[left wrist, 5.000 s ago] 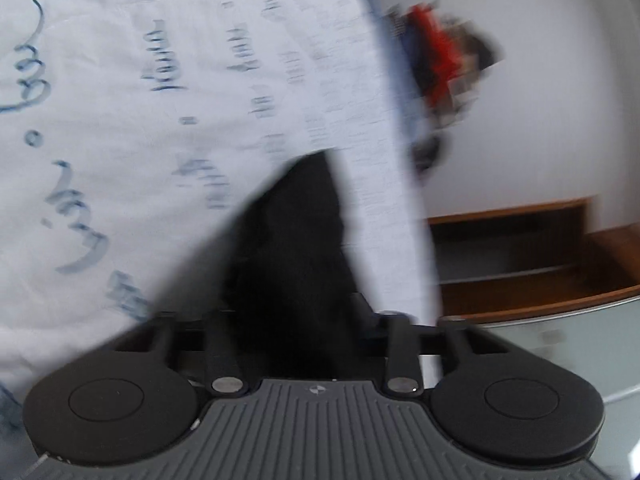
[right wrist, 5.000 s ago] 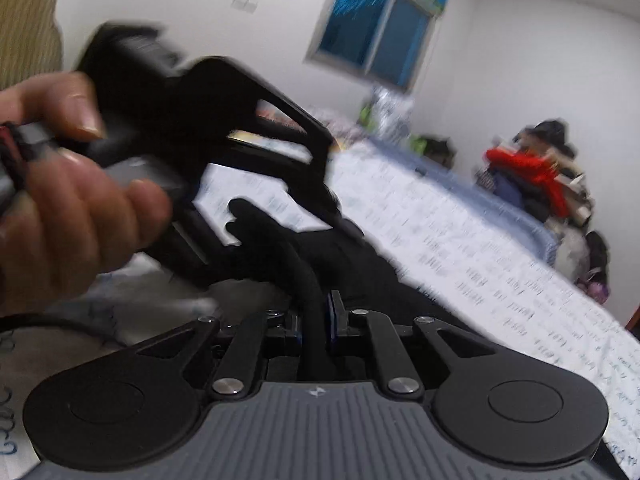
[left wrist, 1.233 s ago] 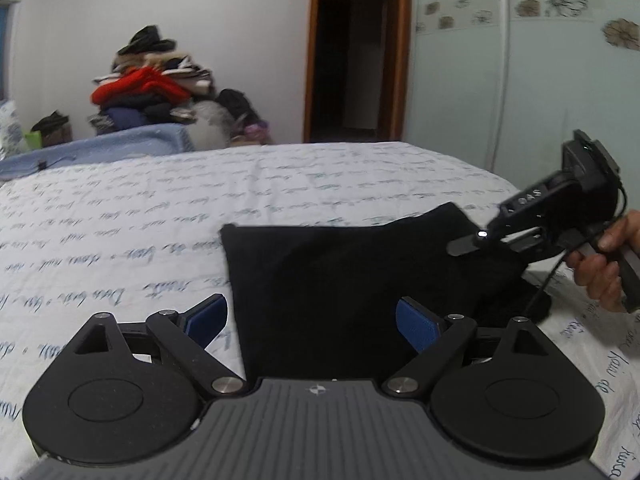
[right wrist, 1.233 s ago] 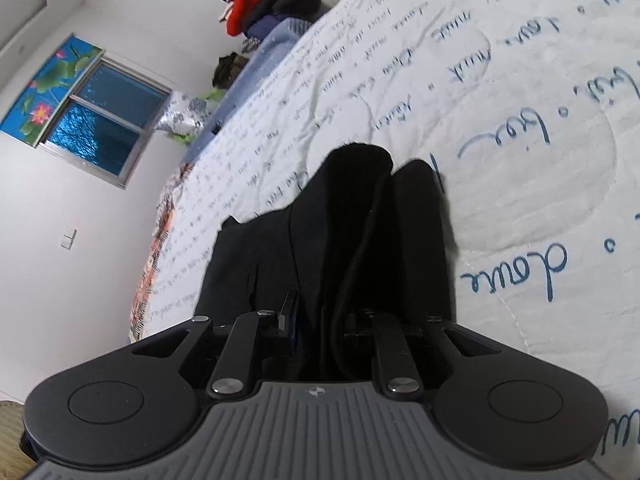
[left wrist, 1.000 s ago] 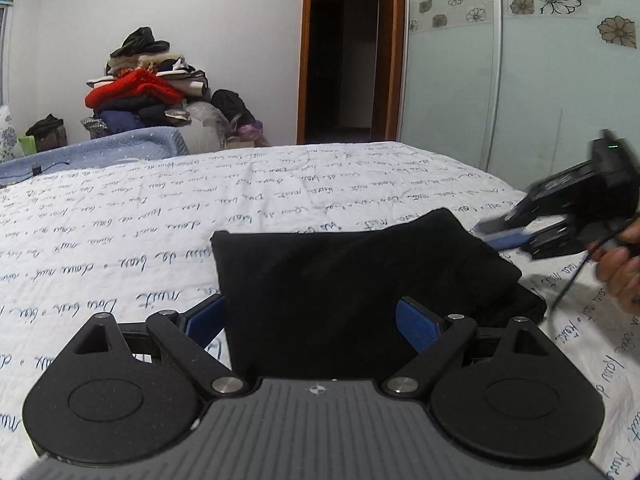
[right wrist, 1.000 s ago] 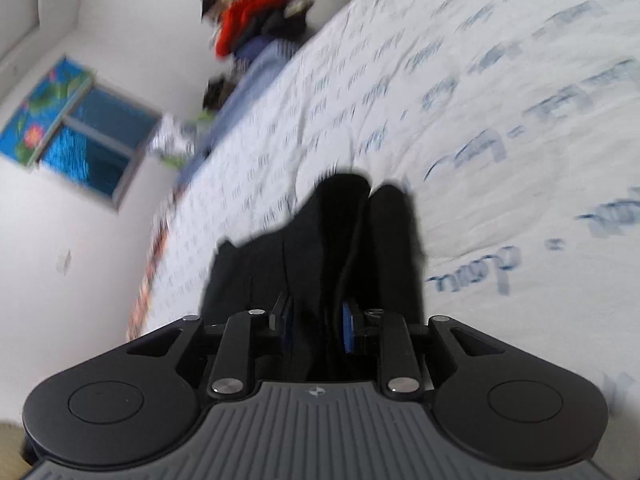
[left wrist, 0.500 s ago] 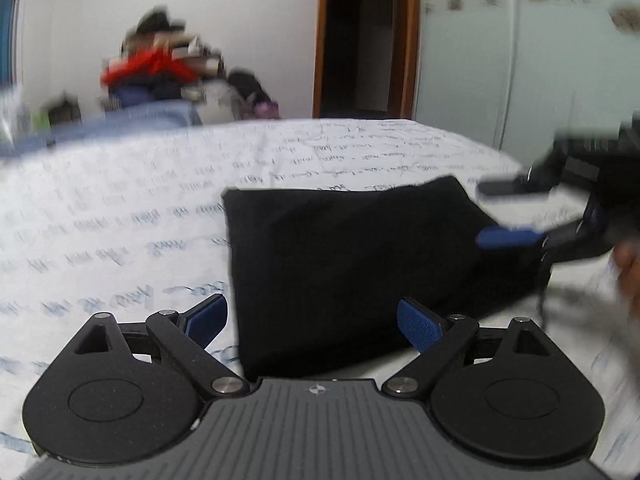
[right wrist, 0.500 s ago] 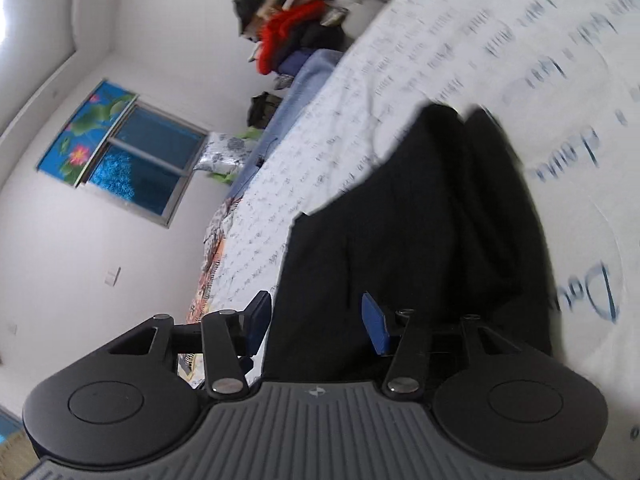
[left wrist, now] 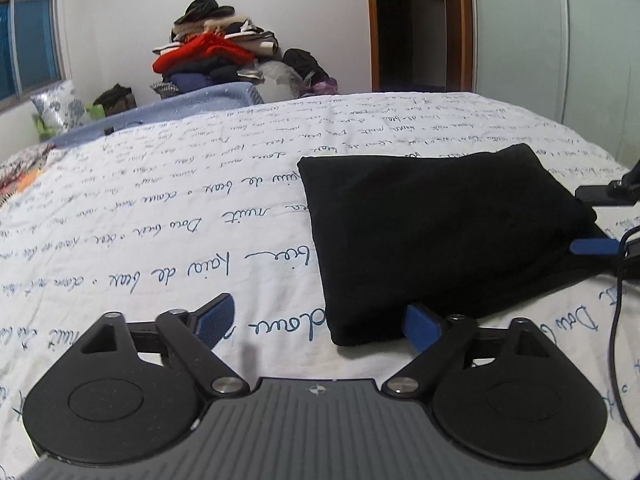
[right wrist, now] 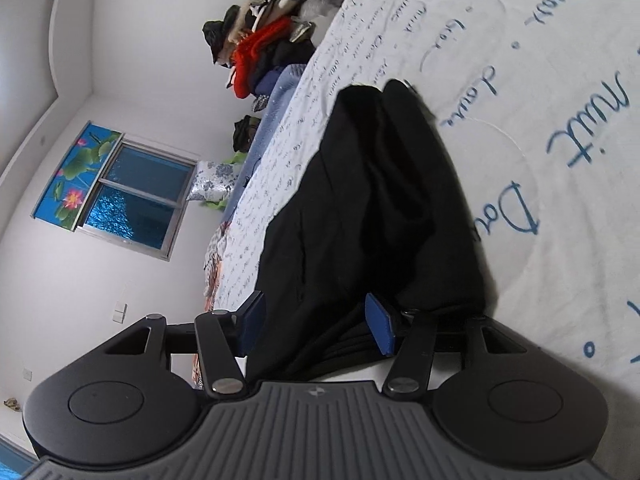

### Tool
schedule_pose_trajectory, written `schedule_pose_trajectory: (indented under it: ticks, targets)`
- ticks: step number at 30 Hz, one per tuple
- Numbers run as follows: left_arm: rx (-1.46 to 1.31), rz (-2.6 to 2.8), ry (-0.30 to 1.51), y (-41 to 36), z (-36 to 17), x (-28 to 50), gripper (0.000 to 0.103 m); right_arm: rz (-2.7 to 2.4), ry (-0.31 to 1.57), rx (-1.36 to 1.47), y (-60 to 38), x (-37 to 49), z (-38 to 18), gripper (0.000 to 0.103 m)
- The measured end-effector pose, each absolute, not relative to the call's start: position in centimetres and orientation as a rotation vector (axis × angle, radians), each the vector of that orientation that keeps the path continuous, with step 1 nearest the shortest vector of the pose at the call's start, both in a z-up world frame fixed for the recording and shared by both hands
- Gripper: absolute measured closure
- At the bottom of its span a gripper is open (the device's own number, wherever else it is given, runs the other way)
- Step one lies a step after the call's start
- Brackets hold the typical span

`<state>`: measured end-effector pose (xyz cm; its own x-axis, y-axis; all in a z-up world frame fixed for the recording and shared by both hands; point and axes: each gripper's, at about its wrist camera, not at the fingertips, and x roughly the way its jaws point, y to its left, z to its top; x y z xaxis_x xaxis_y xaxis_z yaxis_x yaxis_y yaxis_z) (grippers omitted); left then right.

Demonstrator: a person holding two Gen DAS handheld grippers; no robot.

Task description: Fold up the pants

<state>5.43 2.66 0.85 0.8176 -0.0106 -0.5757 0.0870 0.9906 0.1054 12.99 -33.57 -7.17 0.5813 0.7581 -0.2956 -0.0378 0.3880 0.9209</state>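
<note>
Black pants [left wrist: 440, 232], folded into a thick rectangle, lie on the white bedspread [left wrist: 160, 208] with blue script. My left gripper [left wrist: 320, 322] hovers low at their near left corner. Its jaws are closing, and that corner lies between the blue pads [left wrist: 424, 326] without being pressed. My right gripper [left wrist: 596, 220] is at the pants' right edge, one finger above the fold and one blue pad beside it. In the right wrist view the pants [right wrist: 372, 208] run between the right gripper [right wrist: 316, 326] fingers. Its jaws are opening and the pads are clear of the cloth.
A heap of clothes [left wrist: 212, 52] sits past the far end of the bed, beside a blue blanket [left wrist: 180, 108]. A dark doorway [left wrist: 412, 24] and a wardrobe [left wrist: 560, 40] stand to the right. A black cable [left wrist: 616, 320] trails over the bedspread. There is a window [right wrist: 136, 208] on the left wall.
The right gripper's jaws have spread apart off the pants' edge, and the cloth has settled flat. The left gripper has tipped down and its jaws have narrowed a little.
</note>
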Motion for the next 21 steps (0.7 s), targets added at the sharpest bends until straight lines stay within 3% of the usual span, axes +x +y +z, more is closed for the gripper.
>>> schedule_pose_trajectory:
  ticks: [1, 3, 5, 12, 14, 16, 21]
  targets:
    - [0.123, -0.057, 0.629, 2.8, 0.7, 5.5, 0.023, 0.586, 0.812, 1.074, -33.7, 13.1, -7.4, 0.050]
    - [0.112, -0.107, 0.657, 2.7, 0.5, 5.4, 0.054, 0.592, 0.811, 1.093, -33.8, 13.3, -7.6, 0.049]
    - [0.149, -0.143, 0.655, 1.9, 0.4, 5.0, 0.068, 0.599, 0.814, 1.100, -34.1, 13.1, -8.0, 0.050]
    - [0.138, -0.150, 0.675, 3.3, 0.5, 4.8, 0.063, 0.618, 0.812, 1.115, -34.6, 12.6, -8.4, 0.051]
    - [0.112, -0.158, 0.688, 3.8, 0.5, 4.7, 0.068, 0.624, 0.810, 1.121, -34.6, 12.6, -8.5, 0.051]
    - [0.090, -0.162, 0.701, 4.0, 0.4, 5.0, 0.084, 0.627, 0.808, 1.122, -34.7, 12.6, -8.6, 0.051]
    - [0.012, -0.172, 0.718, 4.8, 0.6, 5.1, 0.089, 0.634, 0.803, 1.121, -34.7, 12.6, -8.9, 0.051]
